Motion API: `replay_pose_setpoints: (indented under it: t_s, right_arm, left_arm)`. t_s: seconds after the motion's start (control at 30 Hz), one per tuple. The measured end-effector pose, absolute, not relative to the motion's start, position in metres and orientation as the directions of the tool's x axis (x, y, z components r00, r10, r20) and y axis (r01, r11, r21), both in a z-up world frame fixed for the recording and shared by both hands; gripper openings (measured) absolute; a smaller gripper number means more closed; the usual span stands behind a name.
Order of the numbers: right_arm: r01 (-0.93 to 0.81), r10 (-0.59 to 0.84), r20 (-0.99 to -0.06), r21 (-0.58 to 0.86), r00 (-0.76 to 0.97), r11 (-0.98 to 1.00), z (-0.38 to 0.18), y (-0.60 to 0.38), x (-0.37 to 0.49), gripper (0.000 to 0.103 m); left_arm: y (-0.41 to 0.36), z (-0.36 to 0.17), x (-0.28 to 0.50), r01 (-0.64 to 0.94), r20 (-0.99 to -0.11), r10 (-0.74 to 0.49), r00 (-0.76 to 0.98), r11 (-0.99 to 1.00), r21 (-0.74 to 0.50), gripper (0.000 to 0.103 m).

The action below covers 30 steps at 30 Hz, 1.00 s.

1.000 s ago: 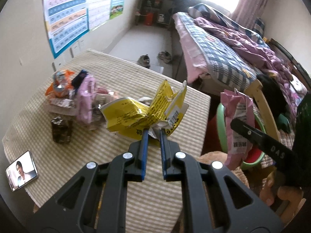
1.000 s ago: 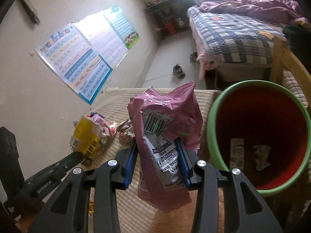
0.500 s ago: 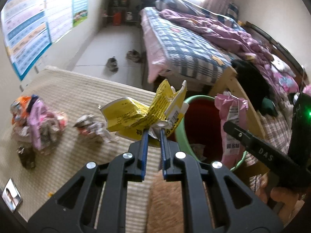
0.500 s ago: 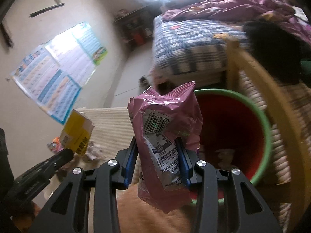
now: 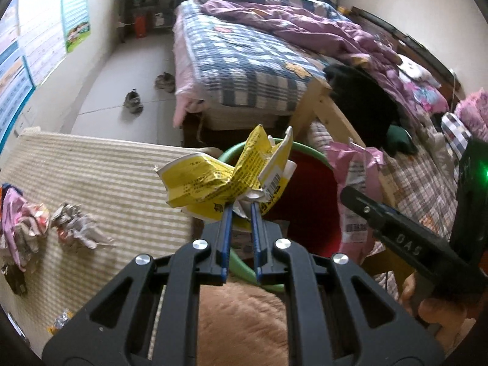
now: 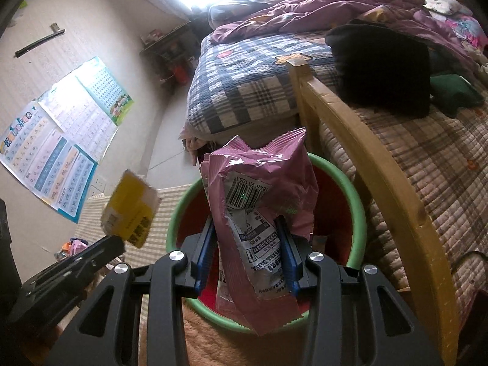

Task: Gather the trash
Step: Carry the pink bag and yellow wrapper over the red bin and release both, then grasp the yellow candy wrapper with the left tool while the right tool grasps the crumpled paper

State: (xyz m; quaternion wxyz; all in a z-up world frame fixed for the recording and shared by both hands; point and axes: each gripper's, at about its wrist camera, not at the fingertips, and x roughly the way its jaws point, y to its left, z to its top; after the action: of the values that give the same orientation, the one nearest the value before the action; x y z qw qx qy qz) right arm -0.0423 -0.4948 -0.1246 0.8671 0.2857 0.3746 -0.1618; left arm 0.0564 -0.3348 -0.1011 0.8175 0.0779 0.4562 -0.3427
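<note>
Both wrappers hang over the bin [image 6: 357, 201]: the left claw [image 5: 241, 213] pinches the yellow wrapper [image 5: 225, 180], the right claw [image 6: 247, 244] the pink bag [image 6: 262, 189]. Best lower each inside the rim before letting go.

The yellow wrapper [image 5: 225, 180] covered the bin's [image 5: 241, 262] near-left rim and hid the tips of the left gripper [image 5: 241, 210]. The pink packet [image 6: 259, 213] blocked most of the bin's inside in the right view, so its contents could not be made out. The trash pile [image 5: 18, 228] on the worktop [image 5: 100, 170] was cut off at the left edge. The posters' [image 6: 58, 134] print was too small to read. Small scraps [image 5: 59, 324] near the lower left were blurred.
</note>
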Motion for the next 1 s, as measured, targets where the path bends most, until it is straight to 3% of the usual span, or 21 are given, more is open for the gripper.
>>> replay_pose_setpoints:
  t_s: [0.03, 0.1, 0.13, 0.17, 0.3, 1.0]
  right_arm:
    - [0.496, -0.066, -0.742, 0.376, 0.667, 0.783, -0.125, -0.495, -0.043, 0.039]
    - [0.504, -0.071, -0.743, 0.377, 0.665, 0.777, -0.126, -0.495, -0.042, 0.042]
    - [0.513, -0.076, -0.743, 0.380, 0.665, 0.770, -0.127, -0.496, -0.043, 0.044]
    - [0.518, -0.075, -0.742, 0.387, 0.666, 0.763, -0.128, -0.498, -0.043, 0.046]
    - [0.539, -0.083, -0.747, 0.393, 0.660, 0.745, -0.131, -0.503, -0.044, 0.052]
    - [0.408, -0.005, -0.747, 0.358, 0.665, 0.840, -0.114, -0.438, -0.018, 0.052]
  left_arm:
    - [-0.339, -0.101, 0.055, 0.640, -0.800, -0.494, 0.340, 0.745, -0.189, 0.011]
    - [-0.345, -0.101, 0.054, 0.647, -0.801, -0.496, 0.336, 0.739, -0.186, 0.025]
    - [-0.346, -0.100, 0.053, 0.649, -0.796, -0.500, 0.341, 0.738, -0.186, 0.047]
    - [-0.345, -0.097, 0.052, 0.651, -0.784, -0.513, 0.349, 0.735, -0.191, 0.054]
    - [-0.341, -0.094, 0.049, 0.653, -0.778, -0.513, 0.363, 0.736, -0.181, 0.054]
    - [-0.230, -0.074, 0.053, 0.475, -0.742, -0.484, 0.464, 0.843, -0.253, 0.059]
